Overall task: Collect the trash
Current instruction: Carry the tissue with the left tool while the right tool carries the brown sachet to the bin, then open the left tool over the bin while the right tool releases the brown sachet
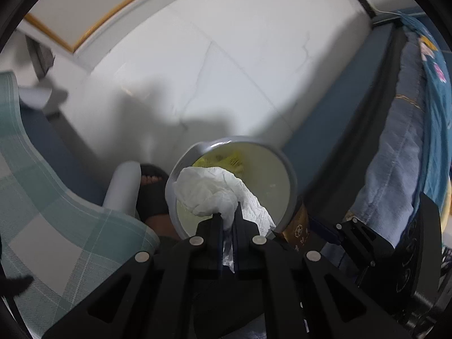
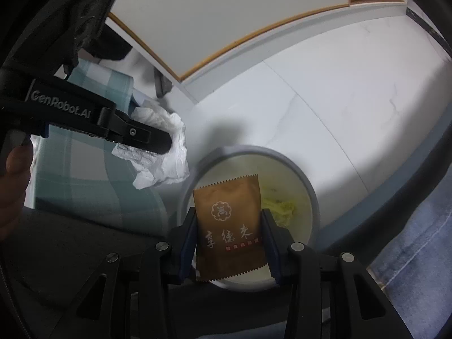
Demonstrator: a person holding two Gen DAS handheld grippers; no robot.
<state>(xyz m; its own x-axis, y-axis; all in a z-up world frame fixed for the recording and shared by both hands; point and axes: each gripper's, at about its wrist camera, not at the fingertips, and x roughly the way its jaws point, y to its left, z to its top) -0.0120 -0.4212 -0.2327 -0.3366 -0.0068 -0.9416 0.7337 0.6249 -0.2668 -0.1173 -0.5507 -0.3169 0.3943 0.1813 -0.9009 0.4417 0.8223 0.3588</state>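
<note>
My left gripper (image 1: 228, 217) is shut on a crumpled white tissue (image 1: 214, 190) and holds it over the open grey trash bin (image 1: 292, 179), which has yellowish scraps inside. My right gripper (image 2: 229, 230) is shut on a brown snack wrapper (image 2: 230, 223) with printed characters, held above the same bin (image 2: 312, 195). In the right wrist view the left gripper (image 2: 158, 142) comes in from the left with the tissue (image 2: 163, 158) hanging from it. In the left wrist view the wrapper (image 1: 298, 227) and the right gripper (image 1: 329, 231) show at the bin's right edge.
The bin stands on a white tiled floor (image 1: 226, 65). A green checked cloth (image 1: 42, 197) lies at the left. A sandalled foot (image 1: 151, 186) is beside the bin. A blue bed frame (image 1: 353, 107) with patterned bedding (image 1: 432, 90) runs along the right.
</note>
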